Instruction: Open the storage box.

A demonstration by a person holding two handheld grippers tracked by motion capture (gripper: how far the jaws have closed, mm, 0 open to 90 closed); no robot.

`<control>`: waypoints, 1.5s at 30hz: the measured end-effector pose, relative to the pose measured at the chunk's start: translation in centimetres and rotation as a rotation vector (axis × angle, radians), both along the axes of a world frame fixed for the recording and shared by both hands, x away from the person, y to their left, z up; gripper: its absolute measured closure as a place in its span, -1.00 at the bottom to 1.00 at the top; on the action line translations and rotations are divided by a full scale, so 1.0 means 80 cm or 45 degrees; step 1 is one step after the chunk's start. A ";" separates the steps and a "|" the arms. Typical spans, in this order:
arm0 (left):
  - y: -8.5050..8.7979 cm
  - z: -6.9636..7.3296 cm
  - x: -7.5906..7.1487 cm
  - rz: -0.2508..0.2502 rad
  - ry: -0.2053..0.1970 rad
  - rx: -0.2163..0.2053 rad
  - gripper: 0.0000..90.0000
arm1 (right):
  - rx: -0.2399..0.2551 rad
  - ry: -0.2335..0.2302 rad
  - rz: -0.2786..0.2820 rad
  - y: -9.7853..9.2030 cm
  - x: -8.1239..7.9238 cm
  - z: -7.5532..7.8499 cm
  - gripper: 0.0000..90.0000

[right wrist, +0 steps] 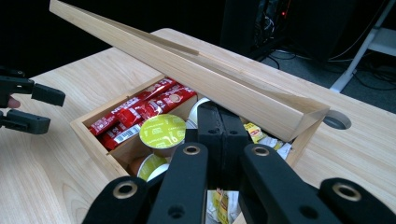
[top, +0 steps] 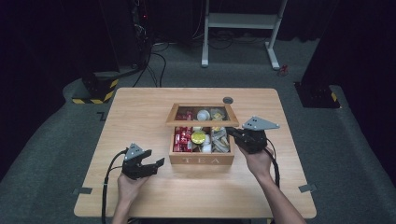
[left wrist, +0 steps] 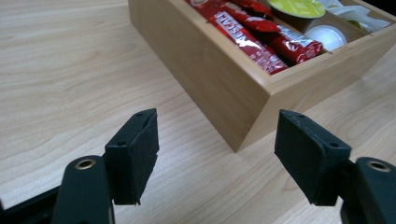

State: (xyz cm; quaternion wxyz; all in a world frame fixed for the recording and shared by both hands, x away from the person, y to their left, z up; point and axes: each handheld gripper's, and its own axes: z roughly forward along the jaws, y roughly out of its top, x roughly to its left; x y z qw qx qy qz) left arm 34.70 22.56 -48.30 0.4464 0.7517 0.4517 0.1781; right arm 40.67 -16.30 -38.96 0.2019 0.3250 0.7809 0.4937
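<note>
High view: a light wooden table holds a wooden tea box near its middle, marked TEA on the front wall. Its glass-paned lid stands raised behind the 3 compartments, which hold red sachets, a yellow-topped capsule and pale tea bags. The left gripper rests on the table just left of the box front, jaws spread and empty. The right gripper reaches over the box's right rim, its tip above the right compartment.

Left gripper view: the 2 black pads stand wide apart with bare table between them. The box's near corner lies just ahead, not touched. Red sachets and the yellow capsule show inside.

Right gripper view: the 2 jaws of the right gripper are pressed together, with nothing visibly caught between them. They sit low over the open box, under the slanting lid. The yellow capsule is just to their left; yellow tea bags show beside and behind the jaws.

Judgement: the work in hand looks like picking an item from the right compartment, or handling the lid. If picking, the right jaws must first part, then settle around 1 bag. The left gripper could steady the box.
</note>
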 end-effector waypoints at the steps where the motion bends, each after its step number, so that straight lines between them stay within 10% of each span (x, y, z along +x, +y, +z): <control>1: -0.002 0.003 0.000 -0.010 -0.008 0.008 -0.32 | 0.002 0.001 -0.002 0.000 0.000 0.001 1.00; 45: -0.093 0.044 0.042 -0.194 -0.081 0.102 -0.26 | 0.055 0.017 -0.012 -0.005 0.022 0.023 1.00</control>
